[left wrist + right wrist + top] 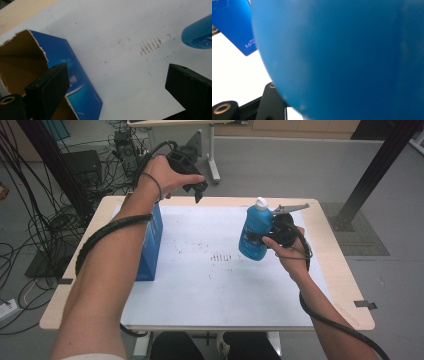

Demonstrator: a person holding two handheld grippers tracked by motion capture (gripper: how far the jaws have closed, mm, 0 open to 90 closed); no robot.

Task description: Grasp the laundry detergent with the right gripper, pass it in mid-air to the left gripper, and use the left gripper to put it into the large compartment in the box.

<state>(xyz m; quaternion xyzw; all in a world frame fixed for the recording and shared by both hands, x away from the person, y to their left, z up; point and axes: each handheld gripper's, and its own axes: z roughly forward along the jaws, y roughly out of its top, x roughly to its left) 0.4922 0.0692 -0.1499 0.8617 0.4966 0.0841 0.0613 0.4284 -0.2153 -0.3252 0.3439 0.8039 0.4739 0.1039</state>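
Little writing can be read. In the right gripper view, small white characters that look like "5.0" sit on the corner of the blue box (233, 27) at the upper left of the frame; the rest of the print is too small to make out. The label on the blue bottle (255, 232) in the high view is blurred and unreadable.

There is one bottle, one box and two grippers. The bottle, blue with a white cap, stands upright right of centre in the high view, lifted above the white sheet (210, 290) that covers the table (345, 285). The right gripper (278, 231) clamps it from its right side, jaws closed against the bottle's body.

The box stands at the left of the high view, partly behind the person's left forearm. In the left gripper view its torn open top shows brown cardboard inside, at the left of the frame. The left gripper (192, 172) is held in the upper middle of the high view, beyond the table's far edge, jaws spread wide and holding nothing.
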